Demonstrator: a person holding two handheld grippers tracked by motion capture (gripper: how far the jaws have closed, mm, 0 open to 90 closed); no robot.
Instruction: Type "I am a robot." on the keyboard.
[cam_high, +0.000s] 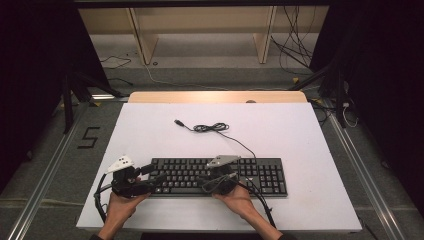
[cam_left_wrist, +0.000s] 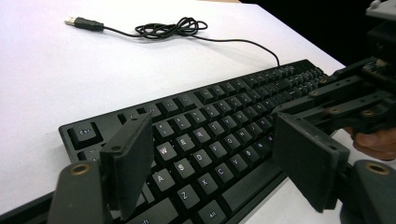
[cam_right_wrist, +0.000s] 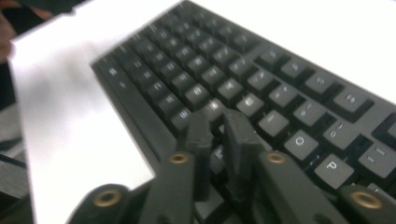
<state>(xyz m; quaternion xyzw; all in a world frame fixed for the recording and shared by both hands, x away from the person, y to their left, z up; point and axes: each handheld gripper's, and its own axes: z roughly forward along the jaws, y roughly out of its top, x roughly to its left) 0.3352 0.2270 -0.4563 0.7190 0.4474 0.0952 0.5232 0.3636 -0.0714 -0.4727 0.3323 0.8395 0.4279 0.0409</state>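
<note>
Two hand-held grippers: both low over the keyboard (cam_high: 220, 176), near edge of the counter (cam_high: 150, 125).
Left hand-held gripper (cam_left_wrist: 212, 161): jaws wide apart above the keyboard's left end, holding nothing.
Right hand-held gripper (cam_right_wrist: 218, 140): jaws nearly together, a slim gap, over the middle keys, nothing gripped.
Cable (cam_high: 212, 128): coiled farther back, plug (cam_high: 178, 122) lying free.

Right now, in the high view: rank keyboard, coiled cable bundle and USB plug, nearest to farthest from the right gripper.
1. Keyboard: directly under the right gripper, near its middle.
2. Coiled cable bundle: farther up the white table, beyond the keyboard.
3. USB plug: farthest, up and left of the bundle.
</note>
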